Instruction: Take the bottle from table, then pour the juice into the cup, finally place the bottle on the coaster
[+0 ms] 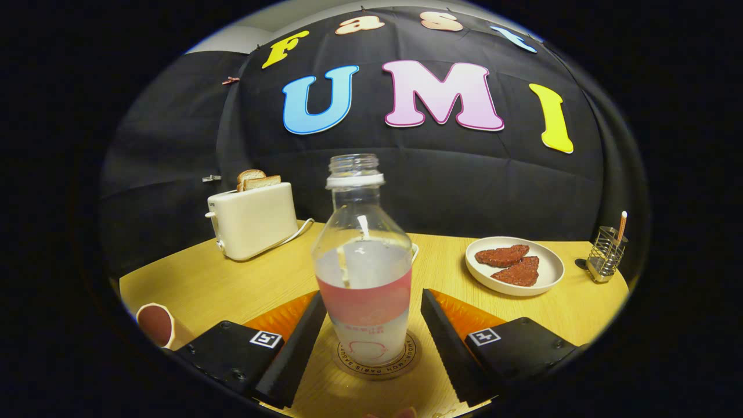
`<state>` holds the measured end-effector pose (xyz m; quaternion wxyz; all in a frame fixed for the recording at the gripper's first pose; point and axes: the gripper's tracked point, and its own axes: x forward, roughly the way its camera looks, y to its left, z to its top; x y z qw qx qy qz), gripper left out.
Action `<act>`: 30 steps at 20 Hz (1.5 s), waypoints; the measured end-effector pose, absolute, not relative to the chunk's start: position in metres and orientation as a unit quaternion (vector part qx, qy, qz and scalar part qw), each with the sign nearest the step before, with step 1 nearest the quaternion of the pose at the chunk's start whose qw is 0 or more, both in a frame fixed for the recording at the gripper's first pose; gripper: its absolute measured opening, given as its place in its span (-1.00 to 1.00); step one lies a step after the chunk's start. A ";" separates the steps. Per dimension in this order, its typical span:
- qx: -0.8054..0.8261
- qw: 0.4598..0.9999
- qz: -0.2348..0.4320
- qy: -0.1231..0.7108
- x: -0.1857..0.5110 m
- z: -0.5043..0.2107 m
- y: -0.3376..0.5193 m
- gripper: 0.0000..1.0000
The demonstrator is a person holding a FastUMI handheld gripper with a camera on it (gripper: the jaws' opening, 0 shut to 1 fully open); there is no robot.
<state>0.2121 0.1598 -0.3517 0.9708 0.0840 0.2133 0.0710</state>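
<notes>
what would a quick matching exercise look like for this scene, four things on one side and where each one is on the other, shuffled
Things:
1. bottle
2. toast slices
3. plate
4. cup

Places:
A. in the toaster
B. standing on the coaster, between the open fingers with gaps at both sides
C. on the table's near edge, beside one finger
D. beyond the other finger, near the utensil rack

Pairs: 1-B, 2-A, 3-D, 4-C
</notes>
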 end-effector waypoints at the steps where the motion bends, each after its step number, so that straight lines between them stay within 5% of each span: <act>1: 0.084 0.971 0.070 0.210 0.211 -0.349 0.159 1.00; 30: 0.041 0.987 0.069 0.136 0.097 -0.120 0.123 0.96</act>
